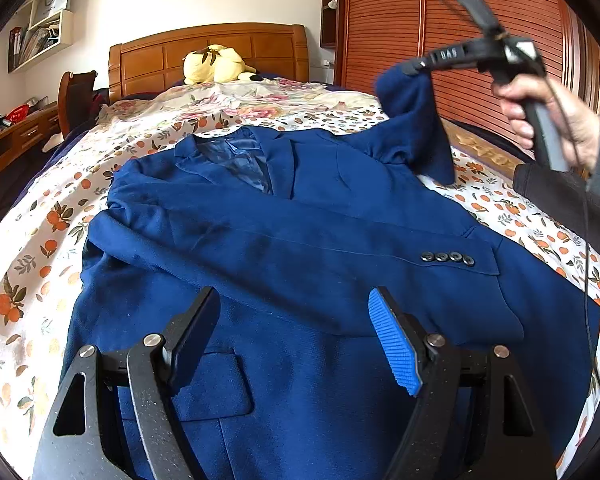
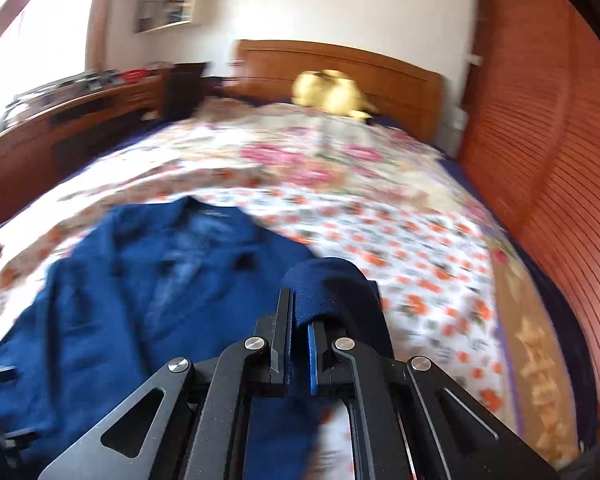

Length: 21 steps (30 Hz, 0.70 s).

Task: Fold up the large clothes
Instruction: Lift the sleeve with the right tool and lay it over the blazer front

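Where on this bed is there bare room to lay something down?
Free patches: the floral bedspread between the blue jacket collar and the yellow plush toy, and the strip along the jacket's side toward the wooden wardrobe. The near middle is crowded: the jacket covers it, the open left gripper hovers above, the right gripper lifts a sleeve.

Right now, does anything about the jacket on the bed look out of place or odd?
Only one thing: the blue blazer lies flat on the floral bedspread, but one sleeve hangs in the air, pinched in the right gripper. The left gripper is open above the hem. No damage shows.
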Each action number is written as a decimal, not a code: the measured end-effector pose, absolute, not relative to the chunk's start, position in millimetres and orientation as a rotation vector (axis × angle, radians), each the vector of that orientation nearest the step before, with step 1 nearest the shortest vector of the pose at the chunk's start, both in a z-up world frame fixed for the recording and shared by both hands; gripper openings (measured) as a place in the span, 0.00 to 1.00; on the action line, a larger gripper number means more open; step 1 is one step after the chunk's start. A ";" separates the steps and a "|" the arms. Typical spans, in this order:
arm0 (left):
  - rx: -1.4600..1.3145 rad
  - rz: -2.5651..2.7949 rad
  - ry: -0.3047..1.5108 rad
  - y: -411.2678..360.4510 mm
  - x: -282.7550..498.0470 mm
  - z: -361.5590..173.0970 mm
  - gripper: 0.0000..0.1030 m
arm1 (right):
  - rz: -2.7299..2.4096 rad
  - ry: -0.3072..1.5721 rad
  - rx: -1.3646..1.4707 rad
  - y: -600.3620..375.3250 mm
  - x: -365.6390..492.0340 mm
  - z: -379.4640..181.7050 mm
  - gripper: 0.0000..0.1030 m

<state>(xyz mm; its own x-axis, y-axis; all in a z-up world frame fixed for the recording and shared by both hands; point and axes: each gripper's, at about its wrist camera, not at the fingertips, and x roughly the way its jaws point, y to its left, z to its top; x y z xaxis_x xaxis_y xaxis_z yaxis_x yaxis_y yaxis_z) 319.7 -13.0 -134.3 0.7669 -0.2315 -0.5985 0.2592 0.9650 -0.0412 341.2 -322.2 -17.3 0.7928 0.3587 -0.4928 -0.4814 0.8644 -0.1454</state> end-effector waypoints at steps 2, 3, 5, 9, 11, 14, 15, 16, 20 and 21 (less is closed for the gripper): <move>0.044 -0.267 0.644 -12.8 319.8 -134.3 0.75 | 0.510 0.503 -0.295 -308.7 326.7 -22.3 0.05; 0.043 -0.267 0.644 -12.8 319.8 -134.2 0.75 | 0.529 0.522 -0.313 -302.8 321.3 -27.0 0.05; 0.040 -0.267 0.644 -12.5 319.9 -134.2 0.75 | 0.539 0.564 -0.353 -292.7 314.0 -38.8 0.05; 0.038 -0.268 0.643 -12.5 319.4 -133.9 0.75 | 0.552 0.644 -0.369 -293.1 308.0 -51.1 0.19; 0.037 -0.268 0.642 -12.6 319.3 -133.6 0.75 | 0.548 0.640 -0.366 -296.9 305.1 -47.5 0.39; 0.038 -0.267 0.642 -12.9 319.4 -133.6 0.75 | 0.559 0.582 -0.383 -296.5 303.2 -33.2 0.52; 0.040 -0.267 0.642 -13.3 319.4 -133.6 0.75 | 0.548 0.568 -0.394 -288.1 302.5 -34.9 0.55; 0.041 -0.266 0.642 -13.8 319.4 -133.6 0.75 | 0.514 0.564 -0.406 -292.1 306.3 -34.3 0.59; 0.042 -0.266 0.642 -14.3 319.6 -133.8 0.75 | 0.418 0.610 -0.356 -310.9 331.8 -51.3 0.62; 0.042 -0.266 0.641 -14.5 319.5 -133.9 0.75 | 0.388 0.634 -0.331 -320.1 342.5 -58.3 0.62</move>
